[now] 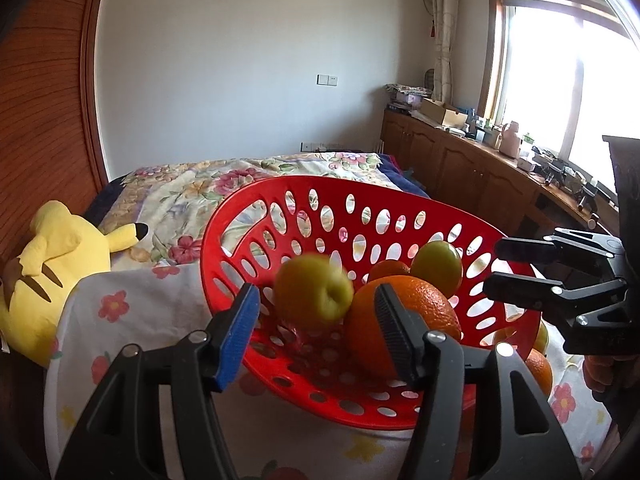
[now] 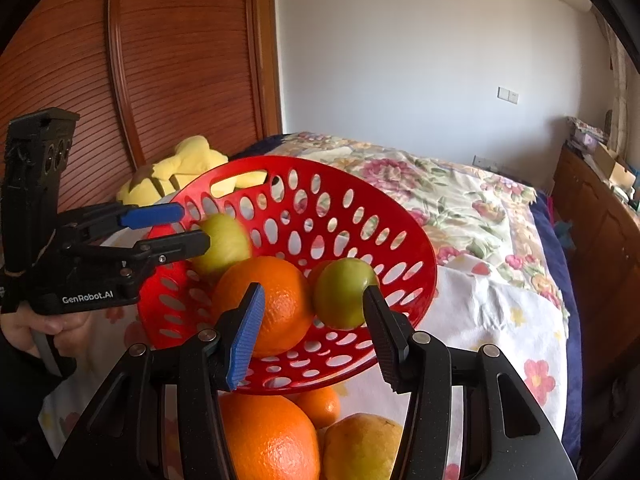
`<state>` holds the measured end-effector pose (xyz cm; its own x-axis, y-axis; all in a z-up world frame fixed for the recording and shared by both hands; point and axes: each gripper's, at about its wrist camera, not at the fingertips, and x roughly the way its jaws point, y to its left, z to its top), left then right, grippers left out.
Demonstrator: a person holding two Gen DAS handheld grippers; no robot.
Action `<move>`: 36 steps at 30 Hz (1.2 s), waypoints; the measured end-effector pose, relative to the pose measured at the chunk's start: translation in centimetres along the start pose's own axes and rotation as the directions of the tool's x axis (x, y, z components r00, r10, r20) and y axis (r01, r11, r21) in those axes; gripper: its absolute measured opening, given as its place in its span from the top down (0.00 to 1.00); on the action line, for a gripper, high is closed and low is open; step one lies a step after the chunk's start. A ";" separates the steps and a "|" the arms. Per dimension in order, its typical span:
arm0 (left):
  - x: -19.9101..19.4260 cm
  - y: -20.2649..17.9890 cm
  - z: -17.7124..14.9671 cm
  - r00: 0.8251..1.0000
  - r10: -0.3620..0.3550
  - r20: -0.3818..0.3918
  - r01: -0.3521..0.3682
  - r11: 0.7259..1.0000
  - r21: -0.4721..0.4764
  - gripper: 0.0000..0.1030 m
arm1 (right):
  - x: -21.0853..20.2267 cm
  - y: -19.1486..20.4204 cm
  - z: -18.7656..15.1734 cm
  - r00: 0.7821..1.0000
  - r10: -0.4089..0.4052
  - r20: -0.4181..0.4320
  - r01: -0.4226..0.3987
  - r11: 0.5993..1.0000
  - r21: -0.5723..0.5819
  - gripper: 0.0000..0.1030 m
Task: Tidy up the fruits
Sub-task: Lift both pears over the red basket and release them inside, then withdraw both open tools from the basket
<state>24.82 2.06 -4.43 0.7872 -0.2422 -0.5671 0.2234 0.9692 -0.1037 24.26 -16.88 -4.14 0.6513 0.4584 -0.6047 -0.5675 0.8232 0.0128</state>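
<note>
Looking out from the left gripper, we see its jaws released. A blurred green fruit sits just past the fingertips, inside the red basket. Neither pad presses on it, and we judge it is dropping free. The right gripper is also unclenched and grasps nothing. Its two fingers straddle the basket's near rim without pinching it.

The basket stands tilted, its mouth turned toward both grippers. Its near rim appears propped on fruit underneath. Inside, a large orange lies beside the falling fruit. A second green fruit rests behind it against the far wall.

Still outside are a loose orange and a yellowish fruit. They lie on the flowered cloth at its near edge, partly under the basket's rim. Both are directly below the right gripper, so that hand is nearer. They are round, with no long axis to line up with. The coming move turns on reaching down and under the rim.
</note>
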 end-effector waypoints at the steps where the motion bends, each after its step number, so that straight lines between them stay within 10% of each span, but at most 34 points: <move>1: -0.1 -0.1 0.0 1.000 -0.001 0.003 0.001 1.000 0.002 0.42 | -0.1 0.0 -0.1 1.000 -0.001 0.003 0.001 1.000 0.003 0.49; 36: -9.4 -4.9 -5.6 1.000 -0.023 -0.001 0.023 0.996 0.090 0.41 | -10.0 2.2 -8.2 0.996 -0.076 0.037 0.070 0.986 0.152 0.46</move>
<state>13.15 -0.17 -3.17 0.7813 -0.2642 -0.5655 0.2925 0.9553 -0.0424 12.37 -22.41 -4.65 0.7106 0.4063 -0.5744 -0.4374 0.8946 0.0916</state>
